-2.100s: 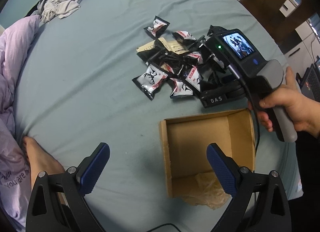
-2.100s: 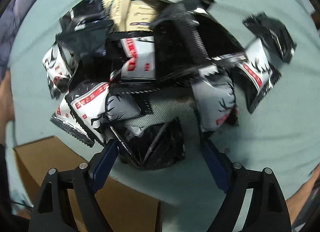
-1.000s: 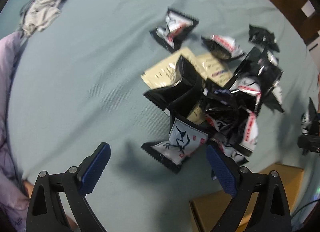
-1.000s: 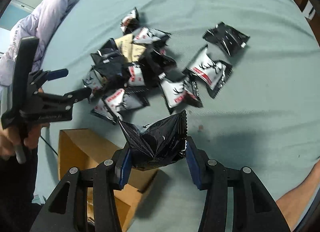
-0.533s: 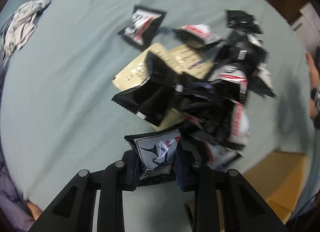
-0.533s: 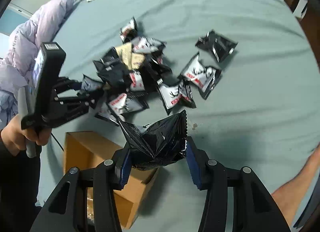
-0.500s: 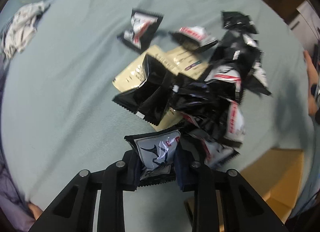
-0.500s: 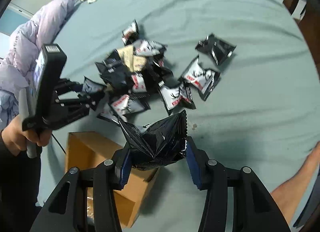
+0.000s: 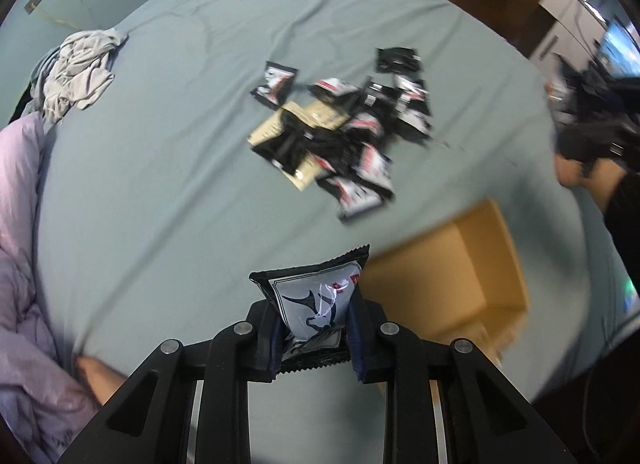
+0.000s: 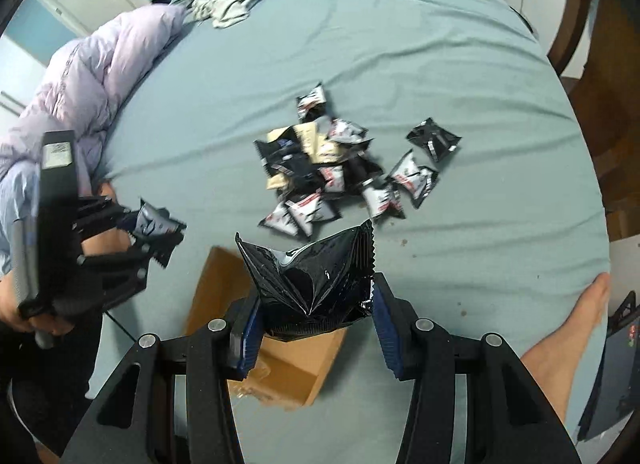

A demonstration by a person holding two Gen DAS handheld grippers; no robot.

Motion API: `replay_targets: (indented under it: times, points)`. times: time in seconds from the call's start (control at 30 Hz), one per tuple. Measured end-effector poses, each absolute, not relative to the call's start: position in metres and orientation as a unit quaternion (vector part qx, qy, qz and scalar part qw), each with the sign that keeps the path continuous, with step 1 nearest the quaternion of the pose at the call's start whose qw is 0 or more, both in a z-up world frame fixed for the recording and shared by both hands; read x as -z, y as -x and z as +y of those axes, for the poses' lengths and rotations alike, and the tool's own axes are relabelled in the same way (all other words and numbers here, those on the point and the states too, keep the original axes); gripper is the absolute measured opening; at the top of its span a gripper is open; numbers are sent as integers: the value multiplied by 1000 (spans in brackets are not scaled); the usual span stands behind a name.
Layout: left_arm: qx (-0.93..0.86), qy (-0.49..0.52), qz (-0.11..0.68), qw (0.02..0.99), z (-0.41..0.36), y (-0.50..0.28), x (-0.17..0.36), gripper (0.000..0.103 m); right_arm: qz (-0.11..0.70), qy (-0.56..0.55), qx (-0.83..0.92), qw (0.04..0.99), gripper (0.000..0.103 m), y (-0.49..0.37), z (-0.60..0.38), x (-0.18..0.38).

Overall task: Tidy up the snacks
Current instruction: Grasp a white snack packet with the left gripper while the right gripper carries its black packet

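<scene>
Both grippers loaded, held above the bed near the box.

Left gripper [image 9: 314, 338] clamps a silver-faced snack packet [image 9: 316, 300]; right gripper [image 10: 316, 328] clamps a black snack packet [image 10: 312, 284] over the open cardboard box [image 10: 224, 284]. The remaining snack pile [image 10: 328, 172] lies farther out on the blue-green sheet [image 10: 460, 76], apart from the box.

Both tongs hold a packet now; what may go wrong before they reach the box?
The right tongs pinch the black packet only near its lower edge, so it may slip out. The left tongs hold a silver packet beside the box, not over it; an early release may land it on the sheet.
</scene>
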State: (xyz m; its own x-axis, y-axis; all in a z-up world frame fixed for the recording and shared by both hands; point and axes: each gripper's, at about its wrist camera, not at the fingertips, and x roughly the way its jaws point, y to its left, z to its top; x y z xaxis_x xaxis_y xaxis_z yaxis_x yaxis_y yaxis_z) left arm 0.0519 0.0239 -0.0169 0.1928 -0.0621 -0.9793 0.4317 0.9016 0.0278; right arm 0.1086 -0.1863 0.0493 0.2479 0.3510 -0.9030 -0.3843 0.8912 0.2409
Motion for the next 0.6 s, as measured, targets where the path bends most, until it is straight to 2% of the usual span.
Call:
replay_targets:
  times: [0.23, 0.37, 0.6]
  points:
    - [200, -132, 609, 756, 7, -3, -11, 25, 561, 26, -239, 792, 47, -91, -171, -67]
    - [189, -148, 605, 759, -6, -2, -8, 25, 560, 26, -226, 797, 47, -85, -173, -69]
    - [162, -107, 587, 786, -4, -16, -20, 25, 532, 16, -205, 822, 47, -69, -192, -78]
